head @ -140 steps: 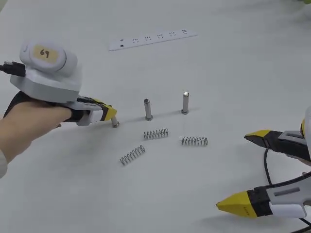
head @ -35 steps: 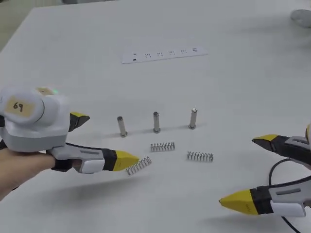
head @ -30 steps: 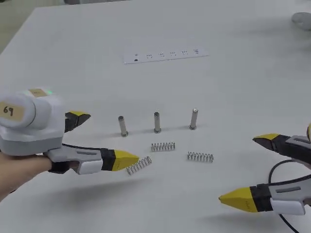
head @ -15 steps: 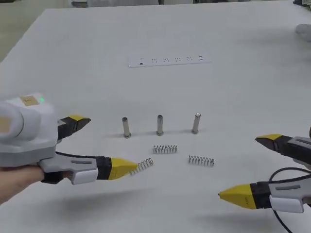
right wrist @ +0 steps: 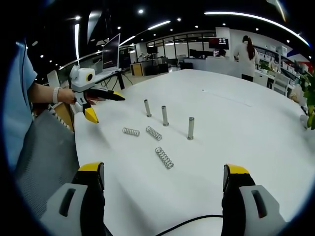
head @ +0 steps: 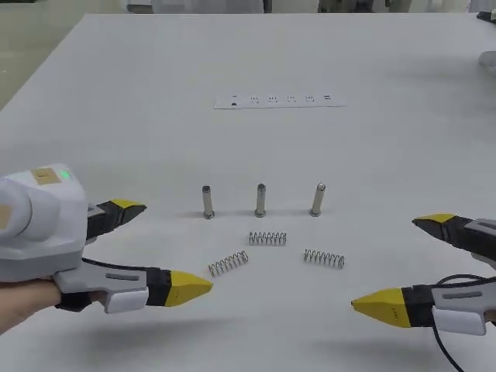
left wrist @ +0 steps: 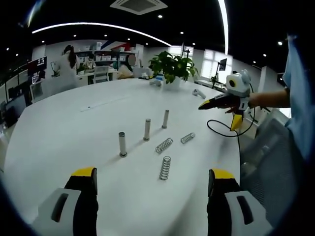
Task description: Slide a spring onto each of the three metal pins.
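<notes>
The left gripper (head: 177,246), held low in a hand (head: 23,298) at the near left of the bench (head: 155,93), points rightward with its jaws spread wide and empty. The right gripper (head: 384,263) faces it from the near right, equally agape and empty. Between them three pins (head: 260,200) stand upright in a row, with three springs (head: 267,238) lying loose just in front.

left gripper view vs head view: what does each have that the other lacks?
Left gripper view: a potted plant in the background, office ceiling lights, and the person's forearm behind the right gripper. Head view: the hand holding the left gripper. Both: three bare pins standing upright, three springs lying loose on the table, and both grippers with jaws open.
</notes>
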Demonstrator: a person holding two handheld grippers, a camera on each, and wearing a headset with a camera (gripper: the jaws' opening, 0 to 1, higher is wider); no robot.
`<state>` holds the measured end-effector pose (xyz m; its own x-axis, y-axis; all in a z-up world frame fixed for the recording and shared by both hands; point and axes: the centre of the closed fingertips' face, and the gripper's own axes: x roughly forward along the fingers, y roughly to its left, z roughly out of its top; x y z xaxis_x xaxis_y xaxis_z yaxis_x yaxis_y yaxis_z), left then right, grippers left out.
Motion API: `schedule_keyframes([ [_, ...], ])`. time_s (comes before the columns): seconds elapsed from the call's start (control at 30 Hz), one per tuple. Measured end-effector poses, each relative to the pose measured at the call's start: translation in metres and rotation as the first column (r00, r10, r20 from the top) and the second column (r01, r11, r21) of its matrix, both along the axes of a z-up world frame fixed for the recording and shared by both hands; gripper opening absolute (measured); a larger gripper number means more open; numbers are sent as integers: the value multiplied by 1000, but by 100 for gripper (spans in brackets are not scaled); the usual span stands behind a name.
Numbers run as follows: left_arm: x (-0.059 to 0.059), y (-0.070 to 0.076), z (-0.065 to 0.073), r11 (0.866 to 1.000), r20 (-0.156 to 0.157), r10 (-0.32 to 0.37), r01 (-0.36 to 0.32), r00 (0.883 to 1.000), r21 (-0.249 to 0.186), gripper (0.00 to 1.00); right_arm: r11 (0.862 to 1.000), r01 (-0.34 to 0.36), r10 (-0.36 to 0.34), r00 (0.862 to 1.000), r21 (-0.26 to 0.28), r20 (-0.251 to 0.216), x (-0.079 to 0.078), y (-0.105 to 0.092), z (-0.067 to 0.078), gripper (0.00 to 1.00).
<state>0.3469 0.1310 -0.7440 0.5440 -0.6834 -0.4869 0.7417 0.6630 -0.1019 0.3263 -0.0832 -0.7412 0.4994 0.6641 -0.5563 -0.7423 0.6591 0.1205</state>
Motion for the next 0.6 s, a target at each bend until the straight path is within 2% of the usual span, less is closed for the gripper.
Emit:
schedule_keyframes([
  [0.27, -9, -5, -9, 1000, -6, -15, 14, 1000, -15, 78, 1000, -2, 2, 1000, -3, 5, 2, -1, 4, 99],
  [0.33, -9, -7, -10, 999, -10, -12, 12, 1000, -39, 75, 1000, -1, 1, 1000, -8, 4, 2, -2, 4, 99],
  [0.43, -7, -9, -12, 999, 10, -24, 25, 1000, -42, 68, 1000, 0, 0, 1000, -12, -1, 0, -3, 3, 99],
  [0.6, -6, -11, -22, 998, 6, -63, 63, 998, -14, 59, 1000, -1, 1, 1000, -19, -10, -2, -4, 1, 99],
])
